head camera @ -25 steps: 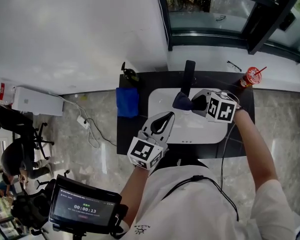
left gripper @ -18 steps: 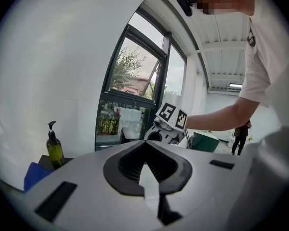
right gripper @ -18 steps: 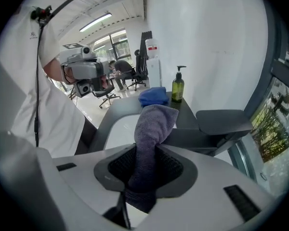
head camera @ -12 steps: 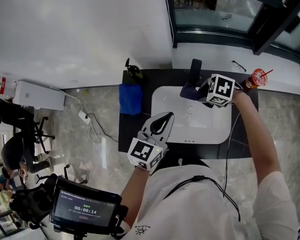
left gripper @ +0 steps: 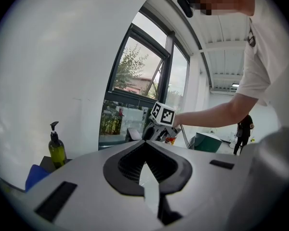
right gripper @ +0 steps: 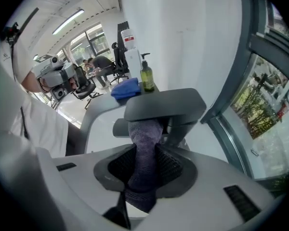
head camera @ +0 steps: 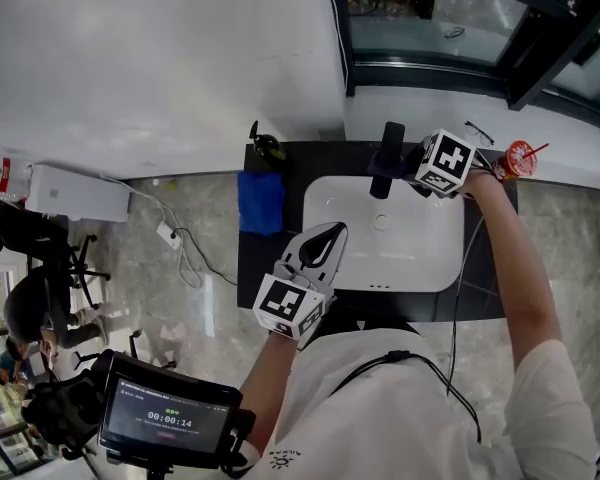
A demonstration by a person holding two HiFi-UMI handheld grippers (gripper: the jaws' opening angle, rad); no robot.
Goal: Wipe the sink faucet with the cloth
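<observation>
A black faucet (head camera: 388, 155) stands at the back of the white sink (head camera: 430, 263). My right gripper (head camera: 417, 171) sits just right of the faucet, its marker cube on top. In the right gripper view it (right gripper: 145, 147) is shut on a purple-grey cloth (right gripper: 145, 129). The cloth's end pokes up against the underside of the faucet's flat lever (right gripper: 166, 104). My left gripper (head camera: 328, 236) hovers over the sink's front left corner, away from the faucet. Its pads (left gripper: 135, 160) meet at the tip with nothing between them.
A folded blue cloth (head camera: 260, 203) lies on the black counter (head camera: 270, 258) left of the sink, with a green soap bottle (head camera: 265, 146) behind it. A red cup with a straw (head camera: 517, 158) and glasses (head camera: 480, 131) sit at the right. A window frame runs behind.
My right gripper has carried the cloth from in front of the faucet, over the basin, back and to the right beside the faucet's lever. The left gripper has stayed put.
</observation>
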